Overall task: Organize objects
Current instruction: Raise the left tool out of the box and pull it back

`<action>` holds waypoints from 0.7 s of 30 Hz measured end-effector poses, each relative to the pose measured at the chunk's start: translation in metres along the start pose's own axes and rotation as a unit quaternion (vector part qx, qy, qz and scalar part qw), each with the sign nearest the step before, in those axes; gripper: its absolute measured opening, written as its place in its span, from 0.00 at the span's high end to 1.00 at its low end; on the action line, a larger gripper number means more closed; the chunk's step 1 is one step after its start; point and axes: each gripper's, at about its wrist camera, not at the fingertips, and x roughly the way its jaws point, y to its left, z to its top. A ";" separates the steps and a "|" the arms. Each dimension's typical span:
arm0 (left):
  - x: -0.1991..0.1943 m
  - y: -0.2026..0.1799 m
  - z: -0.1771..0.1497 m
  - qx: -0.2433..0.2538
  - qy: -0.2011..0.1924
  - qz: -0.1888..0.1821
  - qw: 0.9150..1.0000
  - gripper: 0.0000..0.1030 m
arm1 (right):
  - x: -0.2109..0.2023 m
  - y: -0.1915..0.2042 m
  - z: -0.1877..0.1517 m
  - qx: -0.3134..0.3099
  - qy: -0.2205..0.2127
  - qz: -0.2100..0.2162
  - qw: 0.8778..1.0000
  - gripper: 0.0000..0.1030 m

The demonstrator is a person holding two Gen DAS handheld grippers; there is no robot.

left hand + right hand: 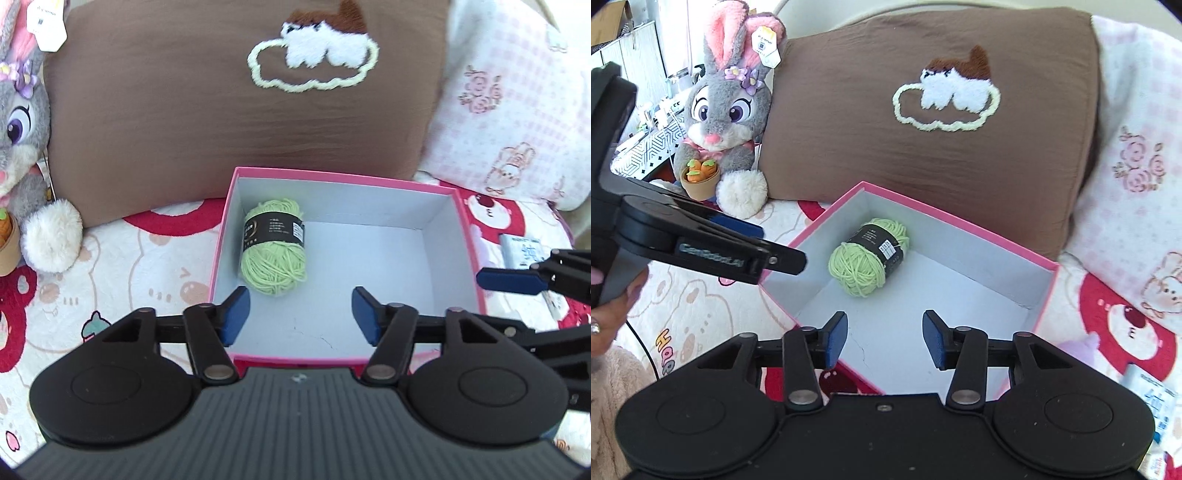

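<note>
A pink box (468, 236) with a white inside lies open on the bed. A light green yarn ball (274, 246) with a black label rests in its far left corner. My left gripper (300, 314) hangs open over the box's near edge, nothing between its blue pads. In the right wrist view the same box (1044, 295) and yarn ball (868, 267) show, and my right gripper (884, 339) stands open above the box's near corner, empty. The left gripper's body (701, 243) reaches in from the left there.
A brown cushion (177, 122) with a cloud patch stands behind the box. A grey plush rabbit (727, 110) sits at the left, a pink checked pillow (517, 110) at the right. A small tissue packet (522, 253) lies right of the box on the patterned bedsheet (140, 266).
</note>
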 end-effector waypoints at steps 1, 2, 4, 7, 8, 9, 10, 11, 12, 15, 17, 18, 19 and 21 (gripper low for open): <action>-0.005 -0.001 -0.002 0.002 -0.002 0.000 1.000 0.39 | -0.004 0.000 -0.001 0.000 0.000 -0.002 1.000 0.50; -0.010 -0.001 -0.004 0.002 -0.004 0.000 1.000 0.38 | -0.009 -0.001 -0.002 0.002 0.000 -0.003 1.000 0.49; -0.018 -0.001 -0.009 -0.001 -0.008 0.000 1.000 0.37 | -0.017 -0.003 -0.004 0.007 0.001 -0.004 1.000 0.48; -0.031 0.000 -0.015 -0.009 -0.014 -0.006 1.000 0.35 | -0.030 -0.006 -0.007 0.014 0.002 -0.006 1.000 0.47; -0.036 -0.001 -0.017 -0.009 -0.018 -0.007 1.000 0.34 | -0.035 -0.007 -0.008 0.015 0.002 -0.007 1.000 0.47; -0.040 -0.003 -0.019 -0.006 -0.023 -0.007 1.000 0.34 | -0.040 -0.008 -0.009 0.016 0.001 -0.008 1.000 0.46; -0.044 -0.005 -0.021 -0.003 -0.027 -0.007 1.000 0.33 | -0.045 -0.009 -0.011 0.018 -0.001 -0.009 1.000 0.45; -0.048 -0.007 -0.023 0.001 -0.031 -0.007 0.999 0.32 | -0.051 -0.009 -0.012 0.020 -0.001 -0.009 1.000 0.44; -0.052 -0.010 -0.025 0.006 -0.035 -0.008 0.999 0.32 | -0.056 -0.010 -0.013 0.022 -0.002 -0.008 1.000 0.44; -0.060 -0.020 -0.028 0.027 -0.039 -0.008 0.999 0.31 | -0.070 -0.009 -0.016 0.021 0.004 0.003 1.000 0.44; -0.066 -0.027 -0.030 0.033 -0.045 -0.003 0.998 0.30 | -0.079 -0.008 -0.018 0.024 0.006 0.006 1.000 0.43; -0.068 -0.030 -0.031 0.036 -0.047 -0.004 0.998 0.30 | -0.083 -0.008 -0.020 0.026 0.007 0.008 1.000 0.43; -0.071 -0.033 -0.032 0.041 -0.047 -0.008 0.998 0.29 | -0.086 -0.008 -0.022 0.027 0.007 0.009 1.000 0.43; -0.075 -0.038 -0.034 0.042 -0.047 -0.017 0.998 0.28 | -0.094 -0.008 -0.028 0.022 0.004 0.006 1.000 0.41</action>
